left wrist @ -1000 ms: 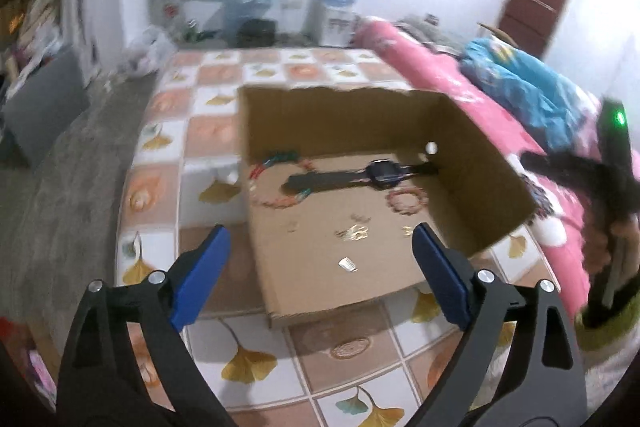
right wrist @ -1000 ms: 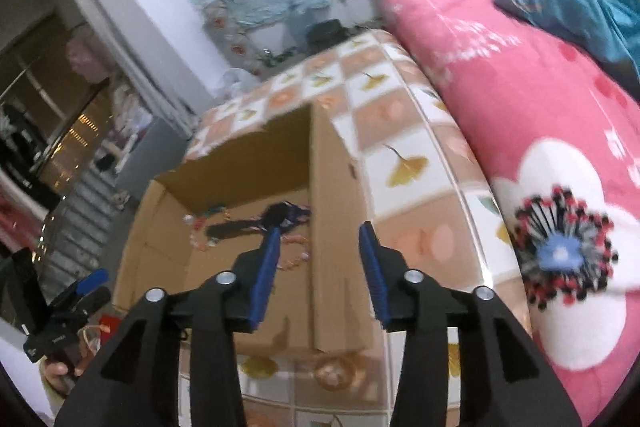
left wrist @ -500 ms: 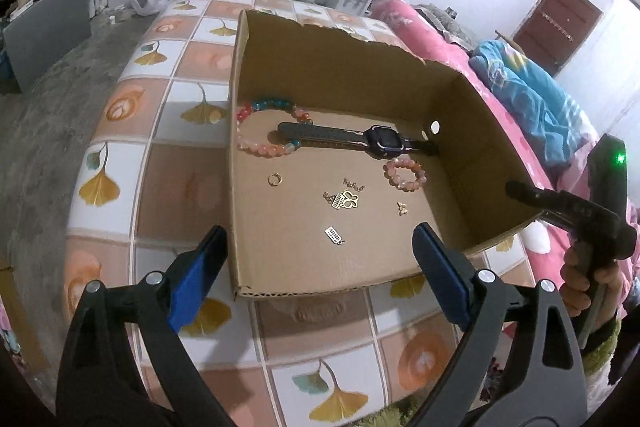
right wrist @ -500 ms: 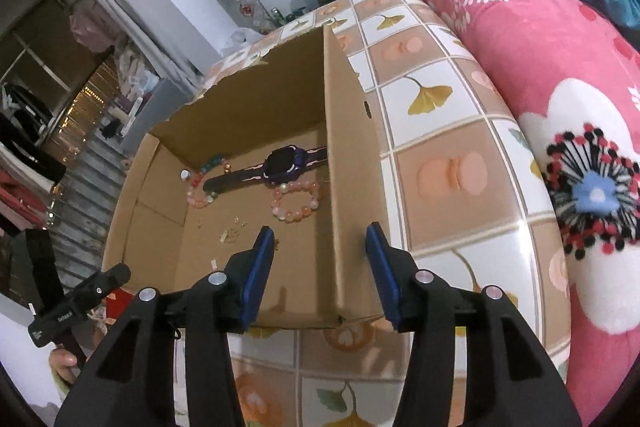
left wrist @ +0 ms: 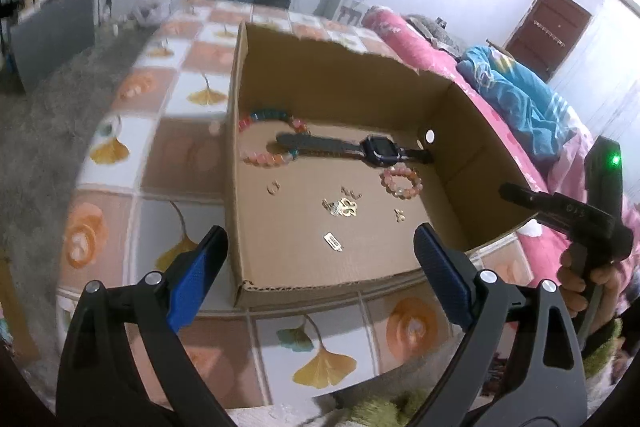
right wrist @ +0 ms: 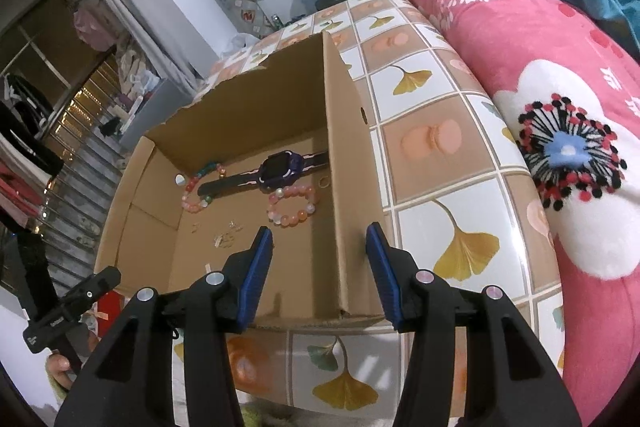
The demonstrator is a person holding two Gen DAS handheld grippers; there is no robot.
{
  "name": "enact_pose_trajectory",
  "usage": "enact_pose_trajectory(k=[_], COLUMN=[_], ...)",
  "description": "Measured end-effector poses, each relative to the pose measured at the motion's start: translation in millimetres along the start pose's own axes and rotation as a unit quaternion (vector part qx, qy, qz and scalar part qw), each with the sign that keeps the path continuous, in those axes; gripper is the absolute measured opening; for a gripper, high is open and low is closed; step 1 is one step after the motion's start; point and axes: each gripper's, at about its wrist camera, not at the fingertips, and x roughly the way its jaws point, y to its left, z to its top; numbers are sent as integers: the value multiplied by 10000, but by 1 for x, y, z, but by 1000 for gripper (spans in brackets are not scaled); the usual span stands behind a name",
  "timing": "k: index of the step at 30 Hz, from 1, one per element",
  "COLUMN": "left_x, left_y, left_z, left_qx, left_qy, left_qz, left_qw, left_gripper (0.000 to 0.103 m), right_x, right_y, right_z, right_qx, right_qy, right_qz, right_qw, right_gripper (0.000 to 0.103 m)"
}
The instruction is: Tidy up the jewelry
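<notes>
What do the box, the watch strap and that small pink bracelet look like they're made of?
Box: brown corrugated cardboard, matte, with a ragged torn top edge.
Watch strap: dark and matte, probably rubber or silicone, lying flat and limp.
Small pink bracelet: round glossy beads, pink to orange and slightly translucent, so glass, stone or plastic; the look cannot decide.

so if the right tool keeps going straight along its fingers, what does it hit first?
Most likely the cardboard box's right side wall: the right tool, open and empty, straddles that wall's top edge. Depth is unclear; slightly left and it reaches the box floor short of the pink bead bracelet.
</notes>
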Motion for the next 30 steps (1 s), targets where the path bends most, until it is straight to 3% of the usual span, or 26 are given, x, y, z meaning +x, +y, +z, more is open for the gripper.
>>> enact_pose_trajectory(k=[2, 5, 9, 14, 19, 22, 27, 30], left_x=[-14, -33, -48, -56, -48, -48, -44, -37], left_y=[-6, -15, -24, -33, -45, -50, -50, -53], left_z=[-4, -13, -27, -37, -42, -41, -37, -39], left_qx=[216, 455, 607, 599, 806, 950, 631, 616], left_qy=[-352, -702, -783, -825, -616, -552, -541, -410], left_qz=[308, 466, 438, 755, 1258, 1258, 1251, 1442], left_qw=[9987, 9954, 9941, 9919, 9869, 9860, 9887, 9868], left_gripper=[91, 95, 95, 95, 95, 95, 95, 95], right_x=[-8, -29, -53, -60, -41, -35, -29, -26], right_y=[-2, -2, 4, 21, 49, 64, 72, 77], right_z=[-4, -17, -41, -65, -88, -95, -92, -93], right_qx=[58, -69, -405, -850, -1362, -1513, -1396, -1376], right_qy=[-128, -527, -823, -655, -414, -451, -496, -496], right_qz=[29, -230, -690, -837, -970, -1090, -1151, -1278], right_qw=[9999, 9983, 9934, 9907, 9850, 9814, 9822, 9810], right_gripper=[55, 64, 78, 92, 93, 95, 96, 96])
